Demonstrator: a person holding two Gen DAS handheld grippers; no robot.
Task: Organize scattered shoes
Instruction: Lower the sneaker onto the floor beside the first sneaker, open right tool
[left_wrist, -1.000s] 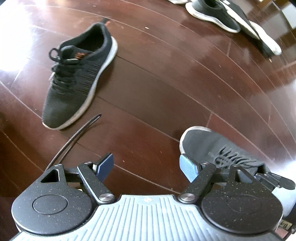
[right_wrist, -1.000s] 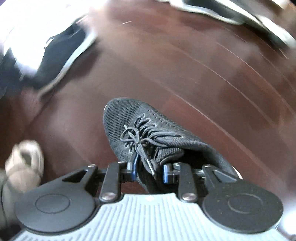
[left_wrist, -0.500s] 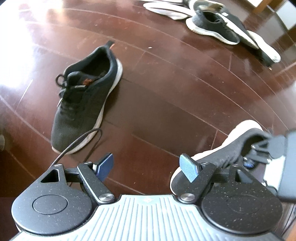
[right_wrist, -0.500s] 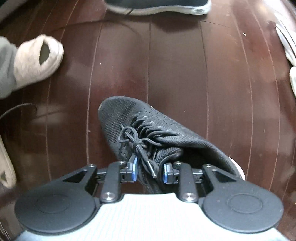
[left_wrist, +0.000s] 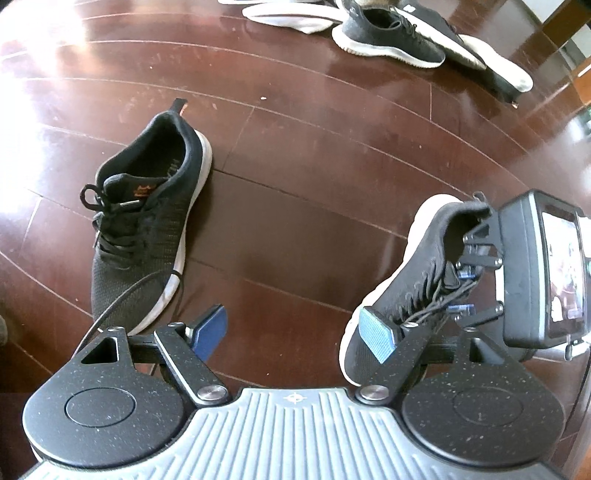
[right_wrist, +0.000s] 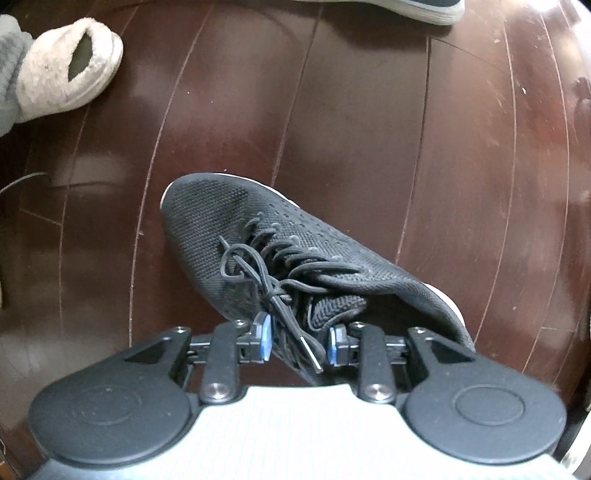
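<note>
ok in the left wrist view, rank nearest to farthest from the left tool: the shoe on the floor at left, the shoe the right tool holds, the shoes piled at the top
From the left tool:
1. Held shoe, right, its toe beside the right-hand finger.
2. Black shoe with white sole, left, flat on the floor. Close to the first; the order is a judgement.
3. Piled shoes, top, clearly farthest.

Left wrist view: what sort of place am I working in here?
Probably a room in a home. The floor is dark polished wood planks, several sneakers lie loose near a black sneaker, and the right wrist view shows a fluffy house slipper.
</note>
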